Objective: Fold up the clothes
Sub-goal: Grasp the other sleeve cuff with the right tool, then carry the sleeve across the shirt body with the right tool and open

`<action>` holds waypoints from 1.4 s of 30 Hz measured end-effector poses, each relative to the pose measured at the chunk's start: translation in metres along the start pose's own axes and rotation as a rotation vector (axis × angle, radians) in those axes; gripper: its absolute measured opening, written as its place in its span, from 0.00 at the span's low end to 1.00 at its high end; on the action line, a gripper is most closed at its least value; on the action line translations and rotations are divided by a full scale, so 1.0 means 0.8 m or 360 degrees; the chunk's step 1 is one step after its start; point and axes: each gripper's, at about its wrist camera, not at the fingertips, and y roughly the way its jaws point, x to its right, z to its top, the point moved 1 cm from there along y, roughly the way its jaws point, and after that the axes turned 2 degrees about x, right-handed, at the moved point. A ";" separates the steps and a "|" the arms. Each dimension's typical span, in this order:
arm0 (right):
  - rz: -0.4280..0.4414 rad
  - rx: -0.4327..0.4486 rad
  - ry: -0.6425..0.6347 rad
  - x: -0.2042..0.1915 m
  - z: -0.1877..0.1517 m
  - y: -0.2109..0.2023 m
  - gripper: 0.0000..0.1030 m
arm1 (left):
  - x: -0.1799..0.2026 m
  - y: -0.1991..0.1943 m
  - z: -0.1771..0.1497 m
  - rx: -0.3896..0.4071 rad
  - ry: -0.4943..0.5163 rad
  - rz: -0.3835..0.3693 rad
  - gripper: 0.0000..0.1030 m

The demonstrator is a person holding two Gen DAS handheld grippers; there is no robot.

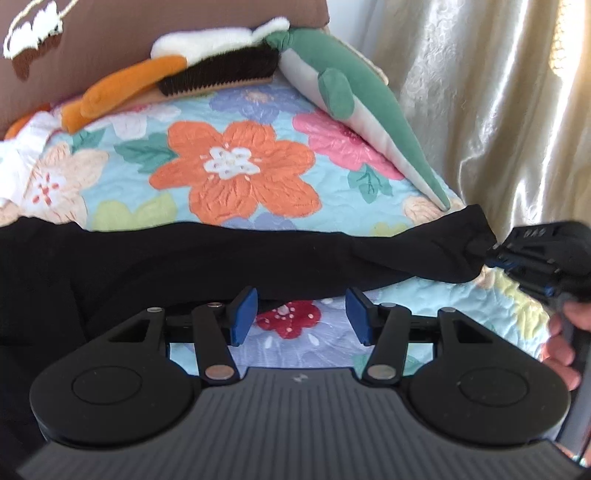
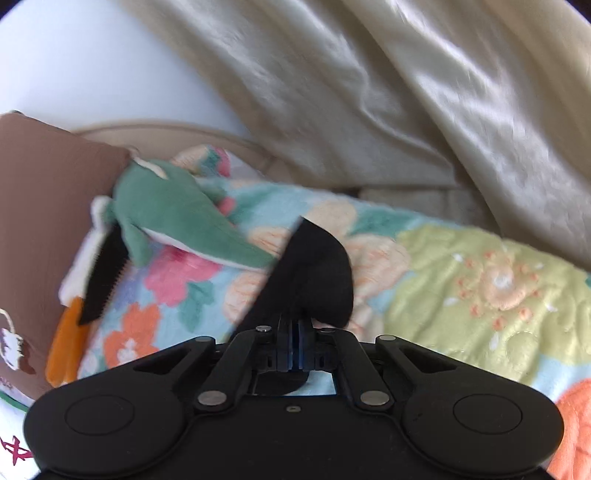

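On the flowered bedspread [image 1: 236, 162], the black garment [image 1: 221, 254] lies stretched in a band across the bed, its right end pinched in the right gripper [image 2: 291, 356], whose fingers are clamped tight on a peak of cloth that stands up in front of them. The left gripper [image 1: 300, 314] hangs just short of the garment's near edge with blue pads [image 1: 242, 314] spread wide and nothing between them. Main risk: only one end is held, so a pull from the right would likely drag or bunch the whole piece rather than fold it; the left end runs out of the left wrist view, so I can't tell how it lies. Grip on the right looks like a small corner bite, so it could slip under tension. The black cloth gives few visible cues for edges or layers, so grabbing two layers by mistake is plausible. Clutter: green stuffed toy [image 1: 332, 92] with its tail just beside the garment's far edge, brush [image 1: 221, 75], orange plush [image 1: 122, 92], brown pillow [image 1: 147, 26] at the head. Curtain [image 1: 480, 92] hangs close on the right, a possible snag for the right gripper.
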 end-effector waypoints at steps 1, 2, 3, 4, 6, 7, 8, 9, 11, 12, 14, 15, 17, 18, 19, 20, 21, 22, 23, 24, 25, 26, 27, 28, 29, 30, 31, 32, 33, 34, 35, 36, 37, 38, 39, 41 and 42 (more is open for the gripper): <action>0.0064 -0.0002 -0.0029 -0.012 0.001 -0.011 0.05 | -0.001 -0.006 0.000 0.0017 0.0023 0.0004 0.52; 0.0142 -0.0010 -0.0063 -0.026 0.001 -0.023 0.05 | -0.001 -0.013 0.000 0.0032 0.0047 0.0008 0.54; 0.0243 -0.0016 -0.0091 -0.039 -0.002 -0.034 0.05 | -0.003 -0.019 -0.001 0.0041 0.0056 0.0010 0.56; 0.0359 -0.0034 -0.0101 -0.051 -0.008 -0.044 0.05 | -0.005 -0.025 -0.001 0.0050 0.0060 0.0011 0.56; 0.0557 -0.0131 -0.0082 -0.075 -0.022 -0.050 0.05 | -0.008 -0.041 -0.004 0.0085 0.0091 -0.0005 0.56; 0.0626 -0.0187 -0.0076 -0.088 -0.030 -0.049 0.05 | -0.009 -0.049 -0.006 0.0104 0.0108 -0.0015 0.56; 0.0685 -0.0243 -0.0094 -0.103 -0.037 -0.048 0.05 | -0.009 -0.059 -0.010 0.0128 0.0143 -0.0014 0.57; 0.0739 -0.0293 -0.0126 -0.119 -0.044 -0.048 0.05 | -0.008 -0.067 -0.014 0.0158 0.0177 -0.0006 0.57; 0.0847 -0.0388 -0.0203 -0.151 -0.058 -0.053 0.05 | -0.008 -0.086 -0.021 0.0241 0.0244 0.0005 0.59; 0.0897 -0.0426 -0.0241 -0.165 -0.066 -0.057 0.05 | -0.010 -0.095 -0.024 0.0282 0.0271 0.0016 0.62; 0.0981 -0.0497 -0.0308 -0.188 -0.079 -0.071 0.05 | -0.017 -0.111 -0.026 0.0357 0.0273 0.0064 0.66; 0.1016 -0.0522 -0.0338 -0.198 -0.085 -0.078 0.05 | -0.019 -0.119 -0.027 0.0388 0.0263 0.0082 0.68; 0.1074 -0.0572 -0.0383 -0.212 -0.094 -0.092 0.05 | -0.032 -0.133 -0.026 0.0434 0.0211 0.0124 0.68; 0.1094 -0.0598 -0.0385 -0.216 -0.098 -0.097 0.05 | -0.040 -0.139 -0.025 0.0459 0.0182 0.0136 0.68; 0.1119 -0.0630 -0.0380 -0.219 -0.102 -0.100 0.05 | -0.049 -0.144 -0.025 0.0479 0.0152 0.0142 0.56; 0.1151 -0.0666 -0.0377 -0.223 -0.107 -0.102 0.04 | -0.057 -0.148 -0.024 0.0475 0.0132 0.0151 0.40; 0.1170 -0.0690 -0.0368 -0.224 -0.110 -0.102 0.04 | -0.067 -0.152 -0.023 0.0464 0.0116 0.0163 0.04; 0.1175 -0.0700 -0.0349 -0.223 -0.112 -0.100 0.05 | -0.076 -0.157 -0.022 0.0453 0.0099 0.0176 0.06; 0.1179 -0.0709 -0.0331 -0.221 -0.114 -0.099 0.07 | -0.086 -0.164 -0.023 0.0466 0.0091 0.0202 0.06; 0.1179 -0.0713 -0.0310 -0.219 -0.115 -0.096 0.08 | -0.096 -0.171 -0.024 0.0489 0.0086 0.0233 0.05; 0.1168 -0.0704 -0.0295 -0.216 -0.114 -0.093 0.09 | -0.109 -0.180 -0.026 0.0511 0.0075 0.0274 0.05; 0.1144 -0.0694 -0.0321 -0.213 -0.114 -0.091 0.09 | -0.124 -0.189 -0.027 0.0523 0.0045 0.0312 0.05; 0.1110 -0.0689 -0.0380 -0.212 -0.113 -0.088 0.09 | -0.143 -0.197 -0.028 0.0523 -0.0011 0.0328 0.05; 0.1055 -0.0682 -0.0453 -0.211 -0.115 -0.085 0.09 | -0.166 -0.204 -0.029 0.0504 -0.0107 0.0327 0.05; 0.0972 -0.0670 -0.0542 -0.211 -0.118 -0.082 0.09 | -0.190 -0.210 -0.030 0.0479 -0.0215 0.0322 0.05; 0.0894 -0.0663 -0.0620 -0.211 -0.123 -0.078 0.09 | -0.213 -0.217 -0.033 0.0468 -0.0298 0.0331 0.05; 0.0838 -0.0669 -0.0670 -0.211 -0.130 -0.072 0.09 | -0.236 -0.224 -0.036 0.0462 -0.0372 0.0346 0.05; 0.0800 -0.0686 -0.0703 -0.212 -0.136 -0.066 0.09 | -0.254 -0.232 -0.042 0.0476 -0.0405 0.0384 0.05; 0.0768 -0.0706 -0.0730 -0.213 -0.143 -0.060 0.09 | -0.267 -0.241 -0.049 0.0490 -0.0404 0.0436 0.05; 0.0748 -0.0730 -0.0757 -0.216 -0.152 -0.054 0.09 | -0.279 -0.248 -0.056 0.0500 -0.0408 0.0467 0.05; 0.0734 -0.0743 -0.0801 -0.221 -0.161 -0.050 0.09 | -0.291 -0.255 -0.062 0.0508 -0.0417 0.0488 0.05; 0.0722 -0.0745 -0.0853 -0.227 -0.170 -0.048 0.09 | -0.305 -0.261 -0.069 0.0516 -0.0455 0.0490 0.05; 0.0709 -0.0747 -0.0906 -0.232 -0.178 -0.047 0.09 | -0.319 -0.266 -0.075 0.0524 -0.0503 0.0484 0.05; 0.0700 -0.0750 -0.0951 -0.238 -0.187 -0.045 0.09 | -0.333 -0.271 -0.085 0.0534 -0.0573 0.0478 0.05; 0.0694 -0.0756 -0.0986 -0.242 -0.195 -0.043 0.09 | -0.346 -0.276 -0.095 0.0544 -0.0651 0.0473 0.05; 0.0682 -0.0762 -0.1057 -0.251 -0.210 -0.041 0.10 | -0.367 -0.275 -0.112 0.0518 -0.0738 0.0476 0.05; 0.0677 -0.0755 -0.1097 -0.254 -0.218 -0.040 0.10 | -0.376 -0.274 -0.121 0.0503 -0.0759 0.0488 0.05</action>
